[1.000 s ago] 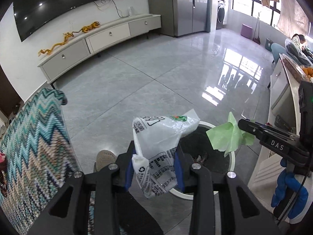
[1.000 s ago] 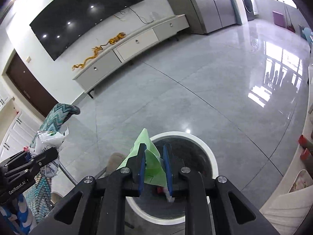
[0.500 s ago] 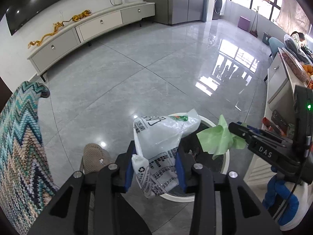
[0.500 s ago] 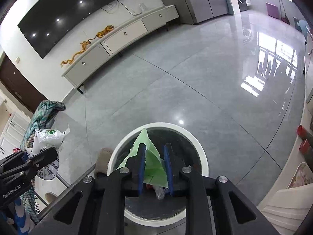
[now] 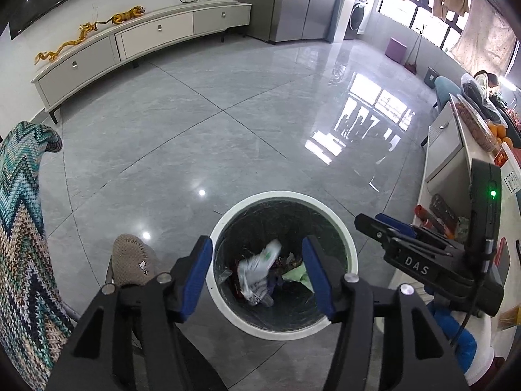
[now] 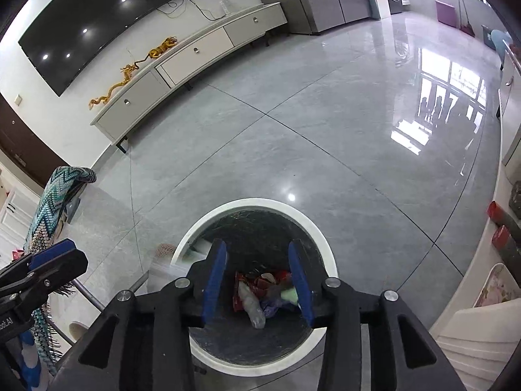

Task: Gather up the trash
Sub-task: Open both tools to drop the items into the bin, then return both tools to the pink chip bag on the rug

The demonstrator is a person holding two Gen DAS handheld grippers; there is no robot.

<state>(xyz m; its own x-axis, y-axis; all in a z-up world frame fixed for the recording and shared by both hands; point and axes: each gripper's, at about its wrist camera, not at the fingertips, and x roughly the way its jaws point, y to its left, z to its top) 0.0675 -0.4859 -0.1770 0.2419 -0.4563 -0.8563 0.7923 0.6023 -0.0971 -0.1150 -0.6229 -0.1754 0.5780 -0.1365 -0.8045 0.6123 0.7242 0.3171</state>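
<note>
Above the white-rimmed trash bin (image 5: 338, 228), both units hang pointing down into it. Left hand-held gripper (image 5: 257, 277): jaws have just been opening, now released, nothing betw. the blue pads. Right hand-held gripper (image 6: 257, 280): jaws likewise just opening, released, nothing betw. pads. White printed plastic bag (image 5: 257, 270) lies inside the bin on the black liner, w/ the green paper (image 5: 298, 275) just beside it, among red wrappers (image 6: 257, 282). Bin stands on the grey tile floor (image 5: 195, 137), near a beige slipper (image 5: 132, 259).
</note>
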